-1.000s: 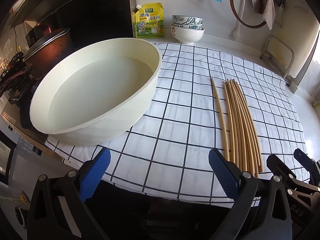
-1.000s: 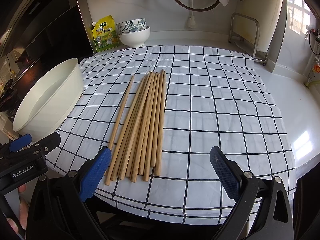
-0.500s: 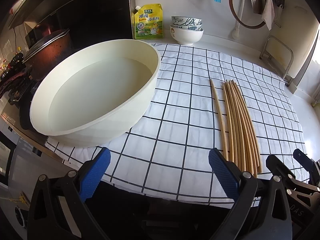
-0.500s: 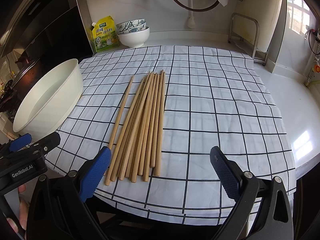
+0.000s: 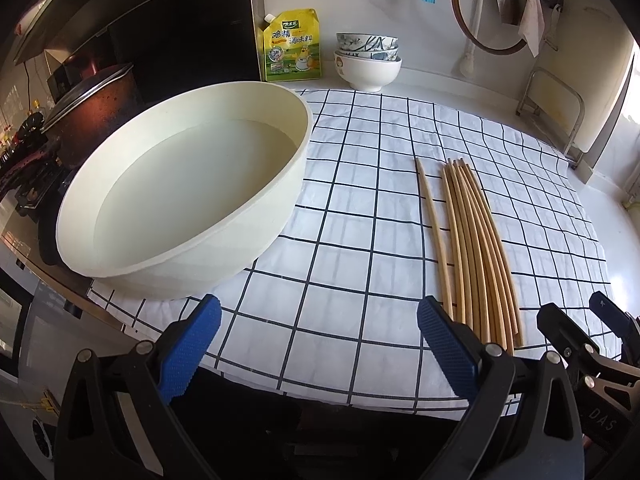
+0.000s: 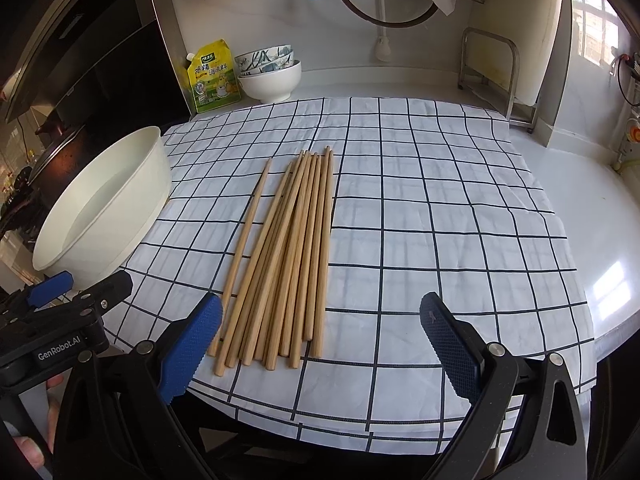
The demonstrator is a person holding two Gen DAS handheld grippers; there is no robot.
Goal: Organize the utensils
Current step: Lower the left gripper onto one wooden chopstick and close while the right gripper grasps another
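Several wooden chopsticks (image 6: pixel 286 256) lie side by side on a white checked cloth (image 6: pixel 420 216), with one chopstick (image 6: pixel 248 236) lying apart at the left. They also show in the left wrist view (image 5: pixel 476 240). My right gripper (image 6: pixel 320 340) is open and empty, just in front of their near ends. My left gripper (image 5: pixel 318 340) is open and empty, over the cloth's front edge between the chopsticks and a large cream basin (image 5: pixel 180 200). The basin holds water.
Stacked bowls (image 6: pixel 270 74) and a yellow seasoning pouch (image 6: pixel 212 78) stand at the back wall. A dark lidded pot (image 5: pixel 88 108) sits on the stove at the left. A metal rack (image 6: pixel 496 80) stands at the back right. The counter edge runs along the front.
Both grippers have drifted slightly; the view of the cloth has shifted a little. The chopsticks and basin have not moved.
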